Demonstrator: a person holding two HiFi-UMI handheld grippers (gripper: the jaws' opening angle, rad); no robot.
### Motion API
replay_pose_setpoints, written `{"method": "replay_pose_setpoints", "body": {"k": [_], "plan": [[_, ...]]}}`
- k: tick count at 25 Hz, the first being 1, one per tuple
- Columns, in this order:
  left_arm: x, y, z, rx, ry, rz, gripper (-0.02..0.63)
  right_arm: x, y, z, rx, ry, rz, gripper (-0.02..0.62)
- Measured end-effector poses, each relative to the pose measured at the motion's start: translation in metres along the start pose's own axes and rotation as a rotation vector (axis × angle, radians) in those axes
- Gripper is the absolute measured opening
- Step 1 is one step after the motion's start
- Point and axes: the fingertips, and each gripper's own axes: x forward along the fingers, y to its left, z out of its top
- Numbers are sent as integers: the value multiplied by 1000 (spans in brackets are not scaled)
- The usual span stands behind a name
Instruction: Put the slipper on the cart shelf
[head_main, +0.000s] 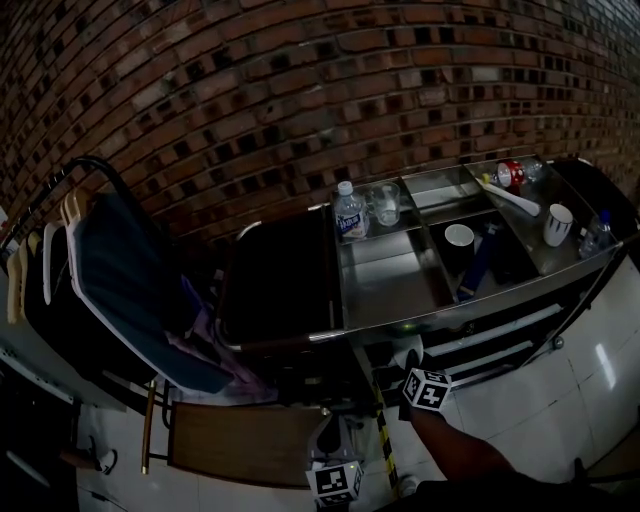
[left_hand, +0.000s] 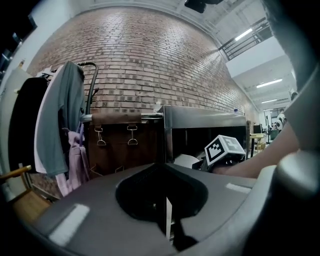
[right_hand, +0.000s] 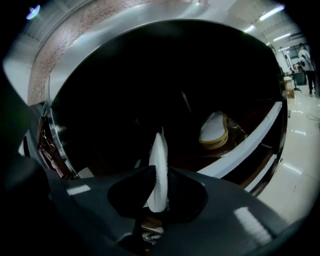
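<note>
My right gripper (head_main: 405, 366) reaches low toward the steel cart (head_main: 395, 322), shut on a white slipper (head_main: 404, 357). In the right gripper view that slipper (right_hand: 159, 165) stands edge-on between the jaws of the right gripper (right_hand: 160, 197), inside the cart's dark lower shelf (right_hand: 250, 146). A second pale slipper (right_hand: 215, 131) lies further in on that shelf. My left gripper (head_main: 335, 472) hangs lower and nearer to me, away from the cart. Its jaws (left_hand: 167, 225) look shut with nothing between them. It faces the right gripper's marker cube (left_hand: 225, 149) and the held slipper (left_hand: 188, 161).
The cart's top tray holds a water bottle (head_main: 349, 212), a glass (head_main: 386, 203), a bowl (head_main: 459, 235) and a cup (head_main: 558, 224). A clothes rack with hung garments (head_main: 110, 270) stands left of the cart. A brown bag (left_hand: 120, 140) hangs on the cart's side, in front of a brick wall.
</note>
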Motion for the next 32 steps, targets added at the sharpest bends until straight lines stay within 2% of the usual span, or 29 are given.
{"method": "replay_pose_setpoints", "body": {"k": [9, 14, 20, 23, 28, 32], "plan": [[-11, 3, -5, 2, 13, 22, 15, 27, 1, 5, -74, 24, -37, 69], [-16, 8, -4, -15, 15, 42, 15, 31, -6, 5, -185, 20, -97, 88], [-23, 14, 2, -26, -7, 62, 15, 29, -3, 8, -271, 54, -119, 134], [-25, 13, 7, -25, -24, 61, 15, 35, -7, 2, -331, 98, -138, 207], [-30, 13, 10, -29, -32, 54, 15, 42, -11, -7, -411, 117, -152, 207], [-33, 11, 7, -36, -30, 48, 15, 46, -11, -8, -443, 122, -130, 206]]}}
